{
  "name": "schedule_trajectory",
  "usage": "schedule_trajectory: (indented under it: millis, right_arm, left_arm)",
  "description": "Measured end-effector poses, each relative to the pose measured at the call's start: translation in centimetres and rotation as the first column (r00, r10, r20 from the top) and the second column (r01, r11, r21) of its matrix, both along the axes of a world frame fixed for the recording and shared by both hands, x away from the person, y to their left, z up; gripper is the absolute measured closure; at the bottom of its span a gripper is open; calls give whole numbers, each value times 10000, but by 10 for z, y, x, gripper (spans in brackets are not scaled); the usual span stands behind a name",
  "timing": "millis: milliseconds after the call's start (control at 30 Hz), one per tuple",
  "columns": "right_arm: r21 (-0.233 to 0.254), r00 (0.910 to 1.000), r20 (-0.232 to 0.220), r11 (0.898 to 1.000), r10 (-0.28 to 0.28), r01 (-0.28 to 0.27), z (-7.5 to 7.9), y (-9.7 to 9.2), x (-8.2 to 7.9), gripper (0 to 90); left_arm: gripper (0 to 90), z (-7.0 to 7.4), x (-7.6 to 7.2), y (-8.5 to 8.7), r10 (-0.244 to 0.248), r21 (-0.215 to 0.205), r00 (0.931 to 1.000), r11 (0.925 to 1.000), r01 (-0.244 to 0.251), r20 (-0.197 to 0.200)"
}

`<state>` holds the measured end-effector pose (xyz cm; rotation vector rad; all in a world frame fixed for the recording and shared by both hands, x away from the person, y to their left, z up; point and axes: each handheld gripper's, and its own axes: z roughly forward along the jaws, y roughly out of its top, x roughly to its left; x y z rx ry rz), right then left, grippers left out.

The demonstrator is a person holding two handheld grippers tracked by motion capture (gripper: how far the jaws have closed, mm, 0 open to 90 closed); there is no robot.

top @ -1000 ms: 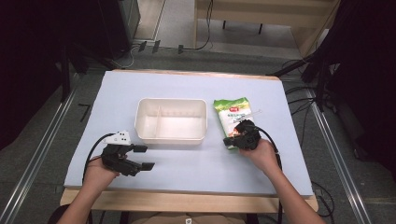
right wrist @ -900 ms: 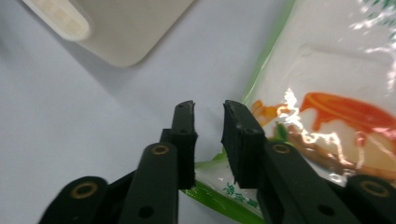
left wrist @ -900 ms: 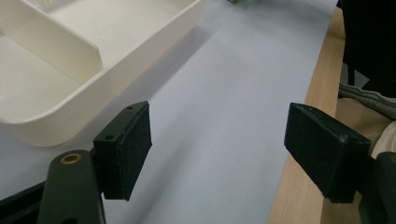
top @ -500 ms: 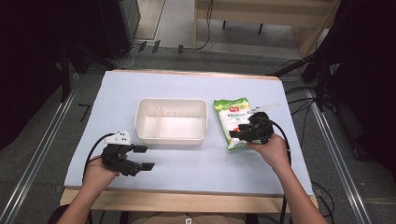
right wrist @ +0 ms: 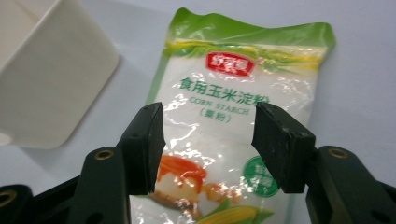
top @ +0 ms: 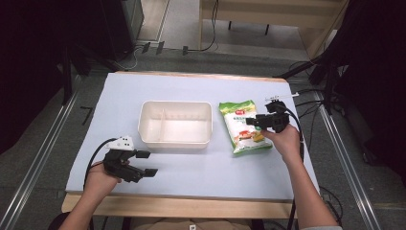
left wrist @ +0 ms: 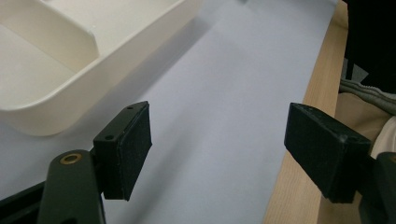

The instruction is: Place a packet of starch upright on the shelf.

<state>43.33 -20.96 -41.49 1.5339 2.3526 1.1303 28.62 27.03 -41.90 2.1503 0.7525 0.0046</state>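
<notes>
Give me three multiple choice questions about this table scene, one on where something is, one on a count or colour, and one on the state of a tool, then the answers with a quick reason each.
1. Where does the corn starch bag lie relative to the white bin?
A. Inside it
B. On the table beside it, on the right tool's side
C. Under it

2. How many compartments does the bin have?
A. Two
B. Four
C. Six

3. What is the state of the right tool?
A. Shut on the bag
B. Shut on the bin's rim
C. Open above the bag

Answers:
1 B, the high view shows the bag flat on the table beside the bin, near the right tool.
2 A, a single divider splits the bin's inside in two.
3 C, the right gripper view shows its jaws spread apart with the bag's print visible between them.
</notes>
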Motion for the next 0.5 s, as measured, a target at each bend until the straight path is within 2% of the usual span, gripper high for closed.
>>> schedule_trajectory:
  millis: [133,200,267,333,400,500]
  right_arm:
    - [-119,9996,-36,9996,-272,272,-2,-5,10,442]
    - [-21,9983,-157,9984,-559,559,-5,-11,22,437]
    - [7,9982,-144,9983,-578,578,-6,-12,25,436]
    - [-100,9975,-226,9977,-671,669,-7,-10,34,430]
    - [-268,9976,-201,9974,-669,663,-9,-6,40,425]
    - [-231,9974,-217,9974,-693,688,-15,-4,46,423]
  left_arm:
    - [238,0,-1,3,125,-71,9999,9999,-125,45]
    - [238,1,-4,2,94,-111,9999,9999,-93,86]
    - [238,1,-5,0,-92,-166,10000,9998,92,9]
    - [238,1,-8,-2,-176,-80,9998,9998,176,77]
    - [238,1,-9,-2,-190,-79,9998,9998,190,8]
    - [238,1,-9,0,-58,-109,10000,9999,57,-7]
